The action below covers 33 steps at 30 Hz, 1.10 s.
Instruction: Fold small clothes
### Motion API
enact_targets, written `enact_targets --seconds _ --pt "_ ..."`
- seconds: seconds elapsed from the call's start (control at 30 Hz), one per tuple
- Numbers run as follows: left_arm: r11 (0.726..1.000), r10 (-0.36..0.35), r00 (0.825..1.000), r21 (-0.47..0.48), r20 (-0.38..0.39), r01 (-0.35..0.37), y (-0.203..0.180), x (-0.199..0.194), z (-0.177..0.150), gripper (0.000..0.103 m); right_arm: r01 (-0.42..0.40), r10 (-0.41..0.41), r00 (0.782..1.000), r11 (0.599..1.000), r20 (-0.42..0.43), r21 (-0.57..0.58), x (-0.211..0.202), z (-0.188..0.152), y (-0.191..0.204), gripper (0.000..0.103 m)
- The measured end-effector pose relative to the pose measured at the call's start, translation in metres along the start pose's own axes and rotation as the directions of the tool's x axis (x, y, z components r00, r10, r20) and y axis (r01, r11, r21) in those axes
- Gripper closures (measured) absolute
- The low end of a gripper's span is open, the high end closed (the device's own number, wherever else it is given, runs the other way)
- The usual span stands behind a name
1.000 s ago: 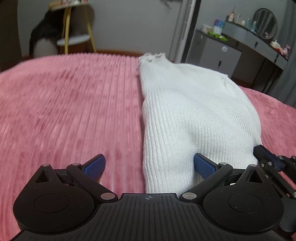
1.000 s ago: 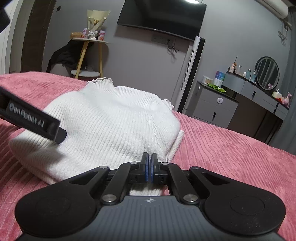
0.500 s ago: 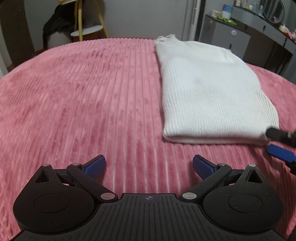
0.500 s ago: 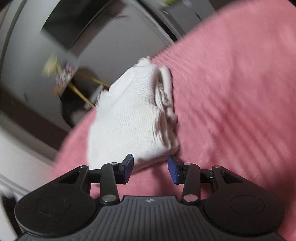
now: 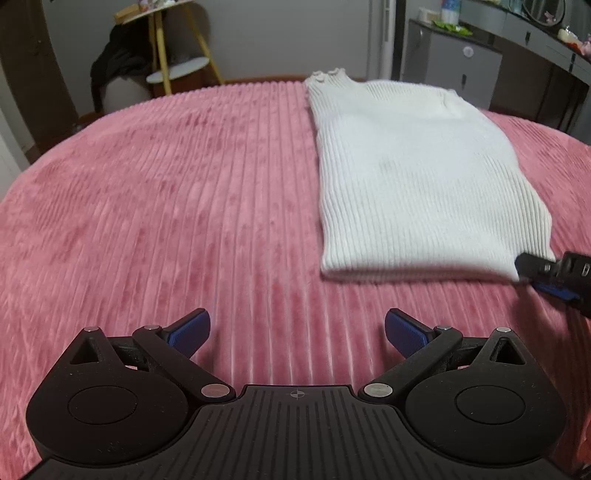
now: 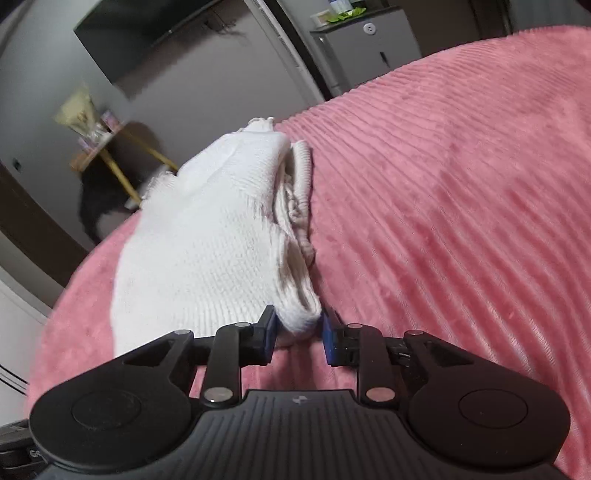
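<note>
A folded white ribbed knit garment (image 5: 413,177) lies flat on the pink ribbed bedspread (image 5: 184,206), right of centre in the left wrist view. My left gripper (image 5: 297,332) is open and empty, hovering over bare bedspread short of the garment's near left corner. My right gripper (image 6: 298,332) is open, its blue pads either side of the garment's near right corner (image 6: 299,321). The garment (image 6: 207,251) stretches away from it, with stacked layer edges showing on its right side. The right gripper's tips also show at the right edge of the left wrist view (image 5: 546,277).
Beyond the bed's far edge stand a yellow-legged side table with dark clothing (image 5: 162,62), a grey cabinet (image 5: 450,59) and a dressing table with a mirror (image 5: 546,22). A wall-mounted TV (image 6: 140,33) shows in the right wrist view. Bare bedspread lies left of the garment.
My right gripper opened, let go of the garment and rolled to a tilted pose at its near right corner. My left gripper pulled back off the garment, which now lies flat.
</note>
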<state>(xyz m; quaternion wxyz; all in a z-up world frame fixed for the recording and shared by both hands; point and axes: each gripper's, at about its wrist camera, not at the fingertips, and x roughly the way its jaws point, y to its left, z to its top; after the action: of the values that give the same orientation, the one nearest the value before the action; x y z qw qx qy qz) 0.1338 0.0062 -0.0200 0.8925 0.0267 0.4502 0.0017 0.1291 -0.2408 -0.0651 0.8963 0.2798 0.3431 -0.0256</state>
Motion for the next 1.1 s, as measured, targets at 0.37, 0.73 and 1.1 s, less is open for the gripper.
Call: enact_targets --seconds 0.37,0.73,1.1 --pt "0.996 0.084 0.995 0.026 -0.046 -0.083 0.003 -0.031 -0.021 0.0 0.16 -0.166 0.986 0.954 -0.004 -0.255 -0.06 -0.021 0.036 0.004" --pt "0.991 0.122 0.992 0.057 -0.019 -0.121 0.007 -0.071 -0.01 0.0 0.158 -0.182 0.983 0.902 -0.021 -0.402 -0.105 -0.028 0.077 0.004" --pt "0.992 0.095 0.995 0.087 0.01 -0.096 -0.002 -0.078 0.001 0.0 0.24 -0.255 0.967 0.881 0.017 -0.409 -0.118 -0.016 0.091 0.004"
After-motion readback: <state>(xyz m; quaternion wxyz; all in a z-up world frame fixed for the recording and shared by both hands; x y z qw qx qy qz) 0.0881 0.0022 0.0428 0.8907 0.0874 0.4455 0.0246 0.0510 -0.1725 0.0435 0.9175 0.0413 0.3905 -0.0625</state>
